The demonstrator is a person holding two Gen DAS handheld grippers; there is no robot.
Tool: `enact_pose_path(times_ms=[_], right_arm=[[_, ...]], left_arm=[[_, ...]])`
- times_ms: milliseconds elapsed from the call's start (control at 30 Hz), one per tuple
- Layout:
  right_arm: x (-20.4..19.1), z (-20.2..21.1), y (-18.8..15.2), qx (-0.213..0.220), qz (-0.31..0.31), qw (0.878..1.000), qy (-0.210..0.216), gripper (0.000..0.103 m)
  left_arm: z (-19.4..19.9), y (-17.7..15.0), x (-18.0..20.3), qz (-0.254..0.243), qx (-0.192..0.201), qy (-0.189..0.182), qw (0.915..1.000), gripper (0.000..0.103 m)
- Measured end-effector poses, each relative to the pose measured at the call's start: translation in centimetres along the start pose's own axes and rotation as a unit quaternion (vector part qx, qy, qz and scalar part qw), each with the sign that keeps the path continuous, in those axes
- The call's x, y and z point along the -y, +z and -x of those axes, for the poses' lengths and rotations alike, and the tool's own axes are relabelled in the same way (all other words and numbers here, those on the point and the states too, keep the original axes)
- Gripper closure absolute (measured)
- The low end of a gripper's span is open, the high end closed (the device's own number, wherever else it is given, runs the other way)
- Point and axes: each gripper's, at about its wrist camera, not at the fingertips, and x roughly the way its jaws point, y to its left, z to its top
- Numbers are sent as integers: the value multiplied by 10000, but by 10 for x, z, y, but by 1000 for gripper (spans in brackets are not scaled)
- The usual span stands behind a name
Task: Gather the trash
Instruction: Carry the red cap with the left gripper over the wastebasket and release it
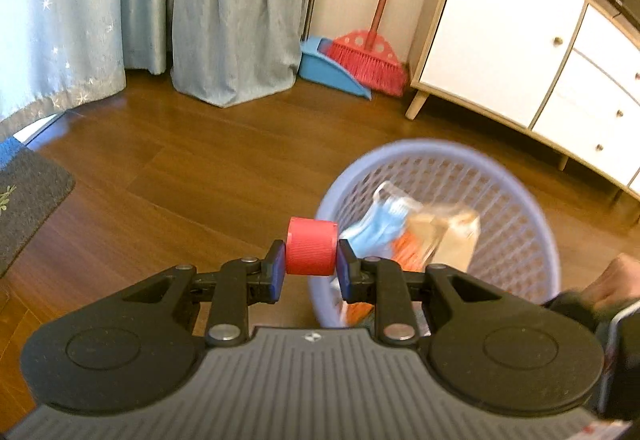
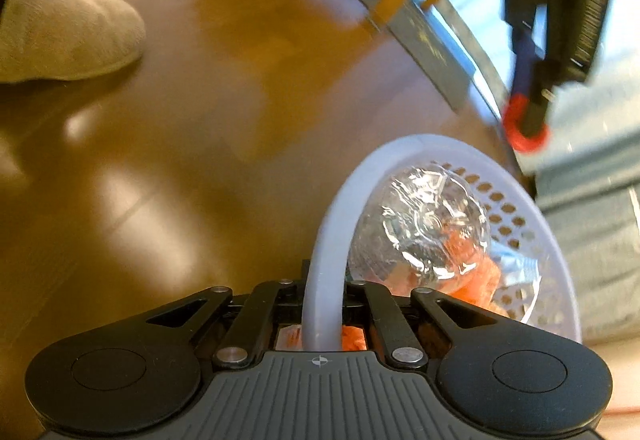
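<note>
Left wrist view: left gripper [image 1: 311, 267] pinches a red bottle cap [image 1: 311, 246] just outside the lavender basket [image 1: 532, 216] rim; right gripper [image 2: 322, 304] clamps that rim [image 2: 320, 260]; released here, the cap likely misses, since the basket looks blurred, perhaps moving.

In the right wrist view the right claw [image 2: 323, 290] has its fingertips hidden behind the pale lilac plastic basket rim [image 2: 320, 272] it straddles. The crushed clear plastic bottle [image 2: 424, 228] covers much of the basket's contents, leaving only orange scraps [image 2: 476, 280] too smeared to identify. The left claw [image 2: 528, 120] and its red ribbed bottle cap [image 2: 516, 128] are motion-blurred there. A white-socked foot [image 2: 60, 32] is cut by the left edge. In the left wrist view the basket's wrappers [image 1: 416, 228] blur together, and a hand [image 1: 616, 284] is cropped at the right.
</note>
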Motion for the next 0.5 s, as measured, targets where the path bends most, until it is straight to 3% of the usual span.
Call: enact_pose_path(times_ms=[133,300,500], right_arm=[[-6,-1,9,176,183,9995,165,101],[-1,-5,19,330,-18,9990,287,102],[2,7,13,523,-667,9961,256,103]], left_arm=[[14,11,7,-69,48,-89,9999,81],[21,21,18,-35,76,-232,9997,81],[-3,33,35,-242,-193,-336,9990,81]])
